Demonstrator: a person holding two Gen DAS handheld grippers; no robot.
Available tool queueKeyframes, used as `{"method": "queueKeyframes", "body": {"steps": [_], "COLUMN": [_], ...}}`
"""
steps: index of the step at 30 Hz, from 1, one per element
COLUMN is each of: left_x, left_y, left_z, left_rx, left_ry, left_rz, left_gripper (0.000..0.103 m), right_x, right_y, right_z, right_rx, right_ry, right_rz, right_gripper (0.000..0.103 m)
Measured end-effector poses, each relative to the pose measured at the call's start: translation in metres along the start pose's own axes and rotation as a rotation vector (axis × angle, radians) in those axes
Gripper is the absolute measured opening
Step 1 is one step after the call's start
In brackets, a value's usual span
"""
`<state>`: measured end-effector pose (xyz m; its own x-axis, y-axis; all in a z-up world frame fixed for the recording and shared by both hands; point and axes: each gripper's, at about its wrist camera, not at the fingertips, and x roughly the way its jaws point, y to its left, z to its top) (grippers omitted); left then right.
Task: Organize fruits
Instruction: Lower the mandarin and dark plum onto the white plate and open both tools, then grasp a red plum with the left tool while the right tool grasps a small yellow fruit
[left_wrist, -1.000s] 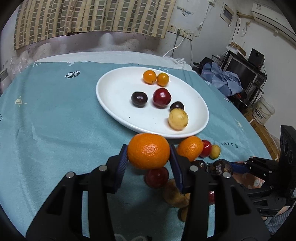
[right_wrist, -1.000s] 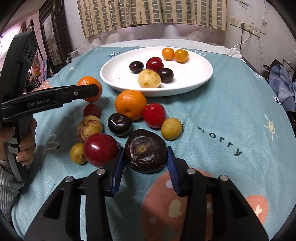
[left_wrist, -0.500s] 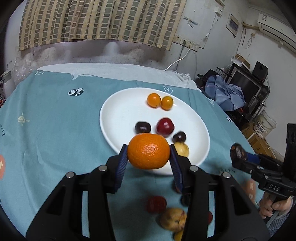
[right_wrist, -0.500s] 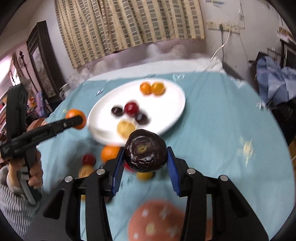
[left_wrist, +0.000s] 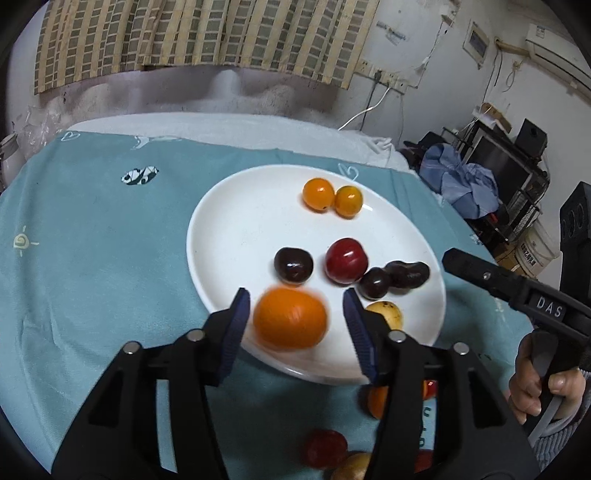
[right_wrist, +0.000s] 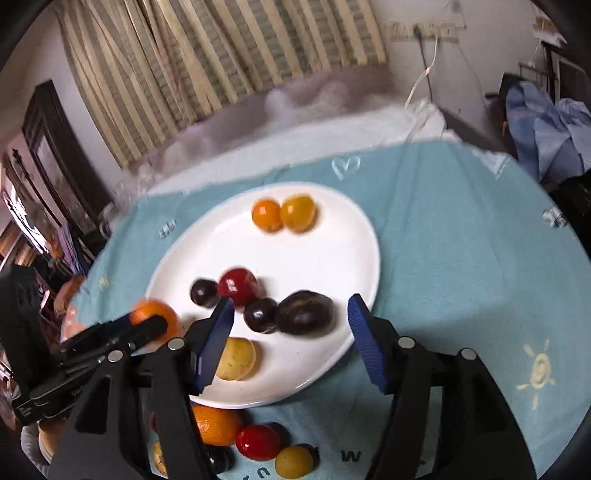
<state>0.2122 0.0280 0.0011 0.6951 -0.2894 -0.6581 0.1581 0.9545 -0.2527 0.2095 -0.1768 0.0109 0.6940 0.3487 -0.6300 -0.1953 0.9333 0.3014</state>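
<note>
Left gripper (left_wrist: 293, 317) released, orange (left_wrist: 290, 318) dropping free; right gripper (right_wrist: 290, 332) released above plate (right_wrist: 332, 236). Withdraw upward, clear of plate's 7 fruits.

- A teal cloth (right_wrist: 461, 229) with heart, sun and letter prints covers the table.
- A white plate (left_wrist: 236, 236) sits on the cloth.
- Below the plate's near rim, an orange (right_wrist: 216, 424), a red fruit (right_wrist: 258, 442) and a yellow fruit (right_wrist: 294, 461) lie on the cloth.

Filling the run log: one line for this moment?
left gripper: open, orange released | right gripper: open, dark fruit on plate
</note>
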Motion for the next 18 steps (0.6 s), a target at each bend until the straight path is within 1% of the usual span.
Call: {"method": "queueKeyframes", "body": {"steps": [1, 4, 7, 9, 13, 18], "left_x": [-0.006, -0.026, -0.04, -0.045, -0.048, -0.039], "left_y": [-0.001, -0.002, -0.001, -0.001, -0.007, -0.016], "left_z": [-0.002, -0.013, -0.033, -0.048, -0.075, -0.08], "left_rx": [0.003, 0.012, 0.021, 0.027, 0.076, 0.122], "left_ry": [-0.01, -0.031, -0.018, 0.009, 0.051, 0.071], "left_rz": [0.001, -0.013, -0.01, -0.011, 0.01, 0.001], "left_gripper": [0.06, 0.06, 0.061, 0.061, 0.061, 0.062], "right_x": [-0.008, -0.027, -0.042, -0.048, -0.057, -0.057], "right_y": [0.001, 0.004, 0.005, 0.005, 0.006, 0.006], "right_z": [-0.002, -0.015, -0.035, -0.049, -0.067, -0.069], "right_rx": [-0.009, -0.027, -0.046, -0.057, -0.092, -0.092], "right_ry": [-0.009, -0.021, -0.026, -0.025, -0.006, 0.001], "right_rz": [0.006, 0.029, 0.032, 0.024, 0.015, 0.021], "right_gripper": [0.064, 0.064, 0.064, 0.064, 0.064, 0.064]}}
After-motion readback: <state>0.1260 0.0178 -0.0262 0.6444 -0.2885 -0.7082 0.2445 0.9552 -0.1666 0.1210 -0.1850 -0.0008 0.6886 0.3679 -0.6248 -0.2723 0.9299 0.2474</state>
